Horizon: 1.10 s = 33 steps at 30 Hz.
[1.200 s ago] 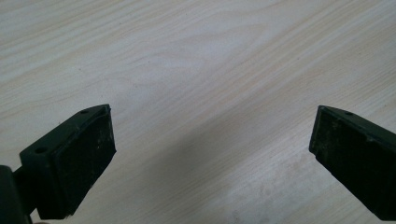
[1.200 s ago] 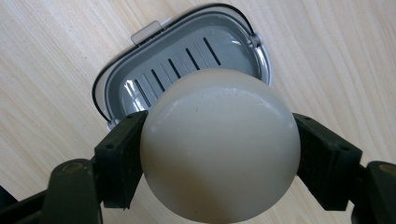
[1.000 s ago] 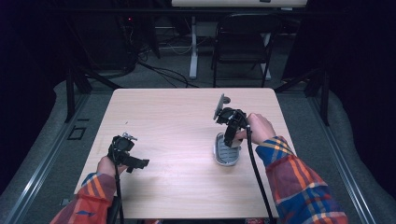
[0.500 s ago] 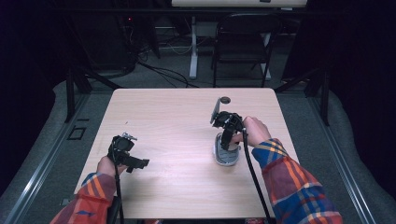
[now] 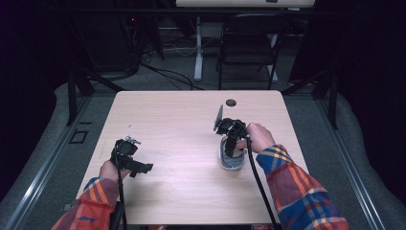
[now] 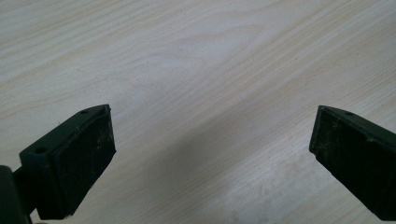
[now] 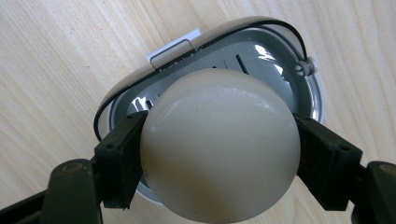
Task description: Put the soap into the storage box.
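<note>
The wooden table (image 5: 182, 191) is broad and mostly bare, so there is open room on every side of the work; its right edge is nearest and its front edge lies toward the person, both well apart from the work. Near the far edge sits a small dark grommet hole (image 5: 231, 102), out of the way. A silver oval container (image 7: 261, 51) with a raised rim lies toward the table's right side. The right gripper (image 7: 219, 149) hangs above it, jaws pinching a pale egg (image 7: 219, 140) by its sides. The main risk, as I judge it, is the smooth, round shell slipping or cracking if the squeeze shifts, or the egg striking the rim (image 7: 299, 42) on a crooked descent and rolling across the table. The left gripper (image 6: 212, 140) rests with jaws spread over bare wood, near the front left, clear of any collision
</note>
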Motion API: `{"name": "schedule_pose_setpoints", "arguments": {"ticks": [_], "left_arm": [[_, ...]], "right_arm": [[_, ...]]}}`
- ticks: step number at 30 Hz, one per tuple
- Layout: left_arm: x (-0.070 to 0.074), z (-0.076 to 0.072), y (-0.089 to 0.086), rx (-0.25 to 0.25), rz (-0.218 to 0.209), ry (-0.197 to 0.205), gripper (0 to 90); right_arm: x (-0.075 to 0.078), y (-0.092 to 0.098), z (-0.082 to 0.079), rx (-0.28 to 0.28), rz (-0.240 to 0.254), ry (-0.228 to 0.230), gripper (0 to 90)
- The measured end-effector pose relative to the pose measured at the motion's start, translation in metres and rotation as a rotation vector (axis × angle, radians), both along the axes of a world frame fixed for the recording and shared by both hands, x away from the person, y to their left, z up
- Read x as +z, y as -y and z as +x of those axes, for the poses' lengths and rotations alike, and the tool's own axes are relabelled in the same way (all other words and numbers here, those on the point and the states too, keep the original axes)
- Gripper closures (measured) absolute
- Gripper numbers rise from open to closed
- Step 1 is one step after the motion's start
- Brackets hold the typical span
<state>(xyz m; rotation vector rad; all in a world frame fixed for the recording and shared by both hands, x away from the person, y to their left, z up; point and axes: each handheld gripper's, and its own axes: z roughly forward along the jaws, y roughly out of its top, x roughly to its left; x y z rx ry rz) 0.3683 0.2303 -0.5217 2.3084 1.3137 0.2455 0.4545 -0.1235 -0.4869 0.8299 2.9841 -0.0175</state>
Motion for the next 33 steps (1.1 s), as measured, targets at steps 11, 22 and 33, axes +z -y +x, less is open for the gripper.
{"name": "schedule_pose_setpoints", "arguments": {"ticks": [11, 22, 33], "left_arm": [[0.000, 0.000, 0.000, -0.004, 0.003, -0.003, 0.0], [-0.001, 0.000, 0.000, -0.004, 0.007, -0.003, 0.1], [-0.001, 0.000, 0.000, -0.005, 0.009, -0.004, 0.1]], "right_arm": [[-0.008, -0.004, -0.001, 0.010, -0.027, -0.003, 24.5], [-0.013, -0.007, 0.000, 0.017, -0.049, -0.006, 24.4], [-0.020, -0.003, 0.000, 0.004, -0.054, -0.022, 24.2]]}}
